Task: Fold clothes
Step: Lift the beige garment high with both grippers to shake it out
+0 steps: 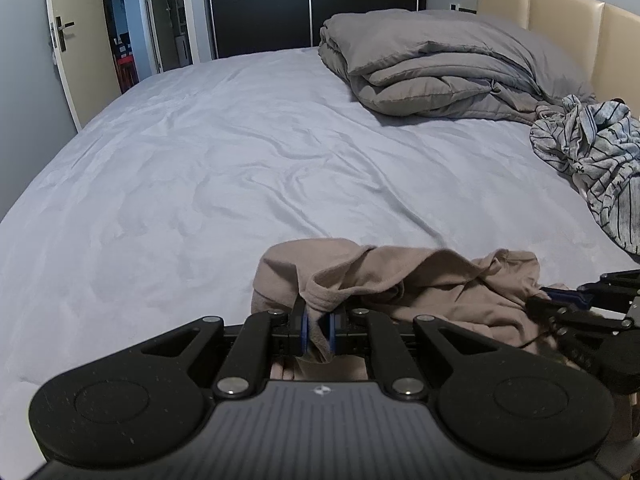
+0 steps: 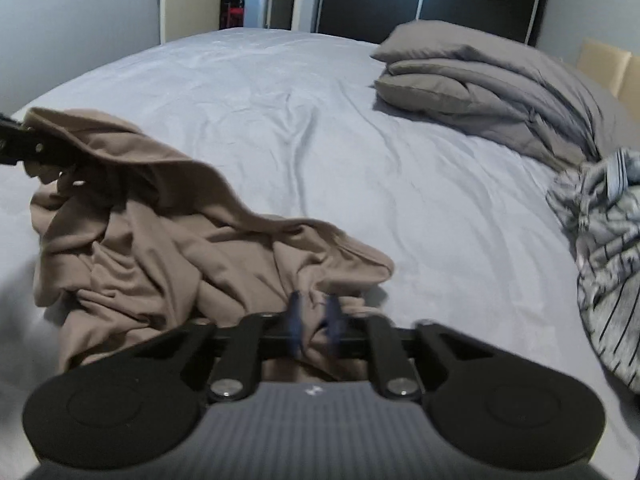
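A crumpled tan garment [image 1: 420,280] lies at the near edge of the bed. My left gripper [image 1: 319,322] is shut on a hemmed edge of it, and cloth hangs down between the blue pads [image 1: 305,328]. The right gripper [image 1: 550,300] reaches into the cloth's right side. In the right wrist view the tan garment [image 2: 168,236] spreads to the left. My right gripper [image 2: 314,322] is shut on a fold of it, though its pads are blurred. At the far left the left gripper [image 2: 28,148] holds a lifted corner.
The pale grey sheet [image 1: 208,152] covers a wide bed. A folded grey duvet [image 1: 432,64] lies at the far right by the beige headboard [image 1: 568,20]. A striped grey garment [image 1: 596,152] is heaped at the right edge. Dark wardrobe doors [image 1: 312,4] stand behind.
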A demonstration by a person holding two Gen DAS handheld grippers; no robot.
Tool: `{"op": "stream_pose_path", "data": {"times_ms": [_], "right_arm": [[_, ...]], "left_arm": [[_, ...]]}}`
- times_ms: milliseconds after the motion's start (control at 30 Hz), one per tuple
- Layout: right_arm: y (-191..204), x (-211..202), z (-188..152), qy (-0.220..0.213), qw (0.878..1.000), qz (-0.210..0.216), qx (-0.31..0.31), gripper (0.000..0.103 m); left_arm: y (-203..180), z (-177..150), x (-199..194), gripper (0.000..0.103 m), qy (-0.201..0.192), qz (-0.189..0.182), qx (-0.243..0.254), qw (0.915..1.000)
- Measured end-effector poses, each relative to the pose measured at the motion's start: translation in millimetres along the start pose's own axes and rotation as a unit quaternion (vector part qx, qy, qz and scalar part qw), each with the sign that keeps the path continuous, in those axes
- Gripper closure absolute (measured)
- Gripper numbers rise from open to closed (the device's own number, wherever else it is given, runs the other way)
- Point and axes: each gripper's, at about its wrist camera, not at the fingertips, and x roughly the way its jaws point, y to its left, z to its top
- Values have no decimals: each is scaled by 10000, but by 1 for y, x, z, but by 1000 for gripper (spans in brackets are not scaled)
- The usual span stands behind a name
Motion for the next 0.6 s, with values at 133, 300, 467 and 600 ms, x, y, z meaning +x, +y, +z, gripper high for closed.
{"op": "stream_pose_path", "data": {"times_ms": [133, 300, 467, 600], "right_arm": [[-14, -24, 9, -417, 9988, -269, 20, 97], [-41, -79, 25, -1185, 9888, -893, 192, 98], [-62, -154, 48, -2162, 9681, -1249, 189, 98], [-71, -223, 68, -2968, 9447, -1393, -71, 98]], "left_arm": [[1, 7, -10, 97, -210, 127, -32, 9997], [9, 20, -48, 97, -832, 287, -216, 9959], [9, 38, -115, 98, -1684, 271, -294, 9849], [5, 60, -186, 98, -2532, 214, -304, 9667]]}}
